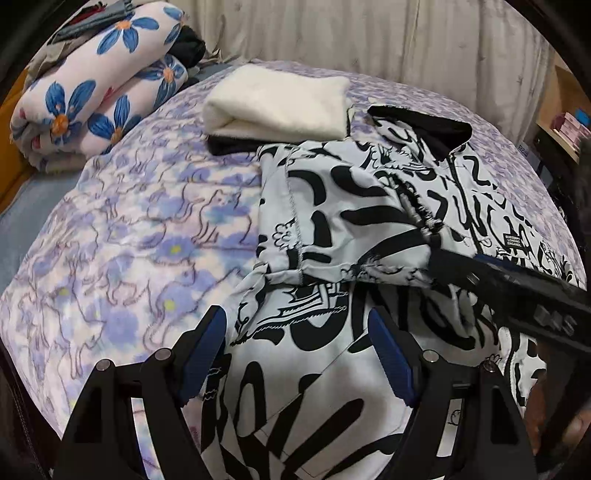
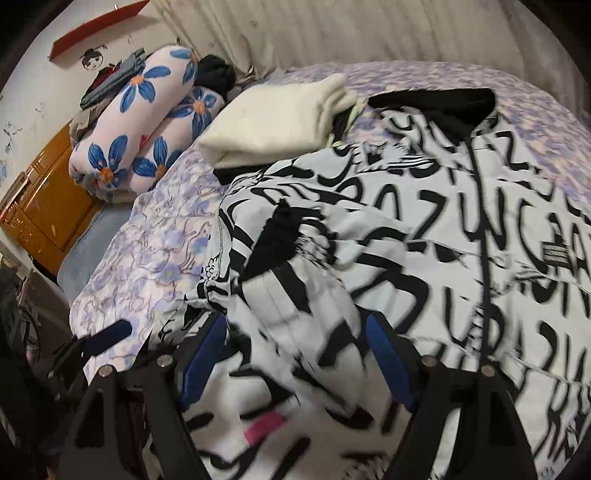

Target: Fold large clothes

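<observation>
A white jacket with black graffiti print lies on the bed, its black collar at the far end and one sleeve folded across the chest. My left gripper hovers over the jacket's lower part, open, the cloth lying flat beneath its blue pads. The right gripper reaches in from the right at the sleeve's end. In the right wrist view my right gripper stands wide over bunched sleeve cloth, blurred, and the pads do not seem to press on it. A blue pad of the left gripper shows at lower left.
A folded cream garment lies on a dark one beyond the jacket. A rolled floral quilt sits at the bed's far left by a wooden headboard. The purple flowered sheet lies bare left of the jacket. A curtain hangs behind.
</observation>
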Tool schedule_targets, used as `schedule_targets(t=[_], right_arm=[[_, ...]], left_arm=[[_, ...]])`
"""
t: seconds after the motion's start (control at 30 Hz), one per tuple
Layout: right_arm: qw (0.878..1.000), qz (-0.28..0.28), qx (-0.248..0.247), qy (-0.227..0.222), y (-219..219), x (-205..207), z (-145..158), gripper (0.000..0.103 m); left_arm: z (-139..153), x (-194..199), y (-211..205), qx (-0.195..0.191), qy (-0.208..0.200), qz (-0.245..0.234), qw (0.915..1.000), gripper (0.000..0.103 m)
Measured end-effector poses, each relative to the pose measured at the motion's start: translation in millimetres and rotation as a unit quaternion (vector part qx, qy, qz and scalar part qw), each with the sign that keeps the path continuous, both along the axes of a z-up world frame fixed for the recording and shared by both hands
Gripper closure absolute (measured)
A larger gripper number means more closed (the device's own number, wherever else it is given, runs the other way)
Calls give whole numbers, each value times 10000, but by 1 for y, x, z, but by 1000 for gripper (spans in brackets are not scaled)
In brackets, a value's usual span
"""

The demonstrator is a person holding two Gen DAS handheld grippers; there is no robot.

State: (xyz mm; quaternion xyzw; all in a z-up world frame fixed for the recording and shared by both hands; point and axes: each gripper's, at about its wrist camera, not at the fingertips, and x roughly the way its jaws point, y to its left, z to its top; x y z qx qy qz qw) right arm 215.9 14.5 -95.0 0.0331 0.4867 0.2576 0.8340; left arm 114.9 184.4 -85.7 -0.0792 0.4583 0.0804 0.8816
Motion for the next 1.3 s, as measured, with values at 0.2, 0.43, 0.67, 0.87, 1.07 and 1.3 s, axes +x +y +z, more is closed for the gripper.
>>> schedule_targets(t=[0.2,0.43,0.67,0.87,1.07,1.3], right_arm=[[9997,-174,90,-157,-13,20,13,84],[9916,-1030,599,-496,-96,5,53,82],[9715,-2348,191,275,-188,-2,-4,81],[9565,-2656,662,1007,-225,-13,-36,68],[9573,-2704,734,711,-231,0,-26,46],[9736,-2017,406,989,-198,38,-54,60]], left_arm=[[-9,2,6,-6,107,12,9999,25],[-9,5,6,-32,29,-20,10000,25],[-29,19,-6,246,280,-123,9992,25],[-50,35,-4,471,574,-96,9972,25],[-58,51,3,282,785,30,9965,25],[-65,62,19,-399,868,121,9954,62]])
